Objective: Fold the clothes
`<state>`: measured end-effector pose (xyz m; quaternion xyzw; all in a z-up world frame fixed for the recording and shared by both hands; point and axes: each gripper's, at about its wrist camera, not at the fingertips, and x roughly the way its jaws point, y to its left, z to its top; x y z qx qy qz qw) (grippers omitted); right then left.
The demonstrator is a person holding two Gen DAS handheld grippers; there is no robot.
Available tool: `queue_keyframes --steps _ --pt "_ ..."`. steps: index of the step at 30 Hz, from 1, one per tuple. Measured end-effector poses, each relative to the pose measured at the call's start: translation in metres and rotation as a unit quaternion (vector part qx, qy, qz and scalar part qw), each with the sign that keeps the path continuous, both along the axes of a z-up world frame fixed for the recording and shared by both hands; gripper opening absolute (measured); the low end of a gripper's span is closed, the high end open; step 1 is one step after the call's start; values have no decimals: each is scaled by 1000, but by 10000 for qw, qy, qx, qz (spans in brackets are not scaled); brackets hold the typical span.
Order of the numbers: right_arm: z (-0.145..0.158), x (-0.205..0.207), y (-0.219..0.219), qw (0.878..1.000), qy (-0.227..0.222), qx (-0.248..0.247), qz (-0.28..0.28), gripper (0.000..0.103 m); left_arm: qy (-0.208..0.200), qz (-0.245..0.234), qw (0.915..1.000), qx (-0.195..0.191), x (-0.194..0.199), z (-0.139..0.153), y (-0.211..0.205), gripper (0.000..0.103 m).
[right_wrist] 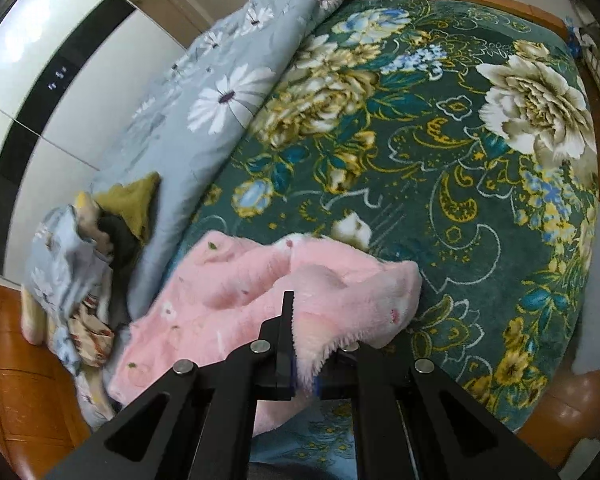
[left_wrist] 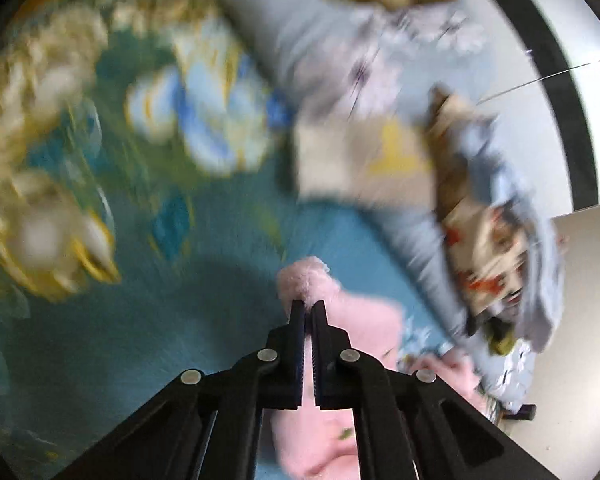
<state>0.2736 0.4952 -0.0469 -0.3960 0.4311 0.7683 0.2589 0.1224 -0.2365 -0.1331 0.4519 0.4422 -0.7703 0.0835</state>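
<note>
Gripping pink garment [right_wrist: 236,292] at two edges: left tongs [left_wrist: 309,307] and right tongs [right_wrist: 300,320] both clamped on fleece. Garment bunched on bed [right_wrist: 440,200], lower centre, stretching toward lower left.

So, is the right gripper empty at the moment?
No, the right gripper is shut on the pink fleece garment, whose fabric bunches between its jaws.

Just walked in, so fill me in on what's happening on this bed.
A person is folding a fluffy pink garment with two handheld grippers. The left gripper is shut on a bunched pink edge, and the right gripper is shut on another fuzzy edge. The garment lies crumpled on a green floral blanket, with a grey-blue daisy quilt heaped beside it. The left view is blurred.
</note>
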Motion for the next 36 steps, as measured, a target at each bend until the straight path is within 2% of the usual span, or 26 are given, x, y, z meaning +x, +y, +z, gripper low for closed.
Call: queue_keyframes --steps 3,4,7,10,14,18,20,21,23,24,25,27,31,33,36 --pt "18 7 -5 9994 297 125 139 5 329 159 9993 -47 26 48 -21 3" --pt "27 12 -9 9987 400 232 212 5 247 142 9996 -82 25 46 -22 3" --pt "48 36 -18 9961 698 423 329 5 -95 54 9998 -186 16 31 -23 3" --pt "55 48 -15 9955 731 501 324 5 -438 -35 9986 -291 8 15 -23 3" --pt "41 23 -7 9970 588 319 386 5 -894 -153 9950 -429 -3 -6 -24 3" --pt "23 -2 -10 9981 246 341 446 5 -1348 -270 9889 -567 -15 -27 -25 3" --pt "14 -7 -10 9986 138 301 402 5 -1379 -433 9876 -607 -30 -47 -17 4" --pt "11 -8 -9 9989 86 278 373 5 -1405 -521 9873 -531 -34 -54 -14 6" --pt "5 -5 -8 9992 -10 265 315 5 -1175 -610 9910 -191 -29 -55 -16 7" --pt "2 -3 -7 9992 -38 270 293 5 -1029 -624 9927 -86 -24 -53 -19 13" --pt "-3 2 -5 9993 -79 249 254 5 -905 -605 9941 -21 -14 -48 -25 28" --pt "-10 8 -2 9995 -167 192 167 5 -779 -417 9961 -37 14 -41 -38 47" --pt "-25 24 3 9997 -244 41 -16 5 -1051 241 9941 -71 90 -54 -66 49" --pt "-32 28 4 9995 -315 10 -16 5 -1224 401 9912 311 119 -75 -71 50" --pt "-38 29 4 9992 -409 -39 29 5 -1137 400 9907 634 132 -95 -64 48"
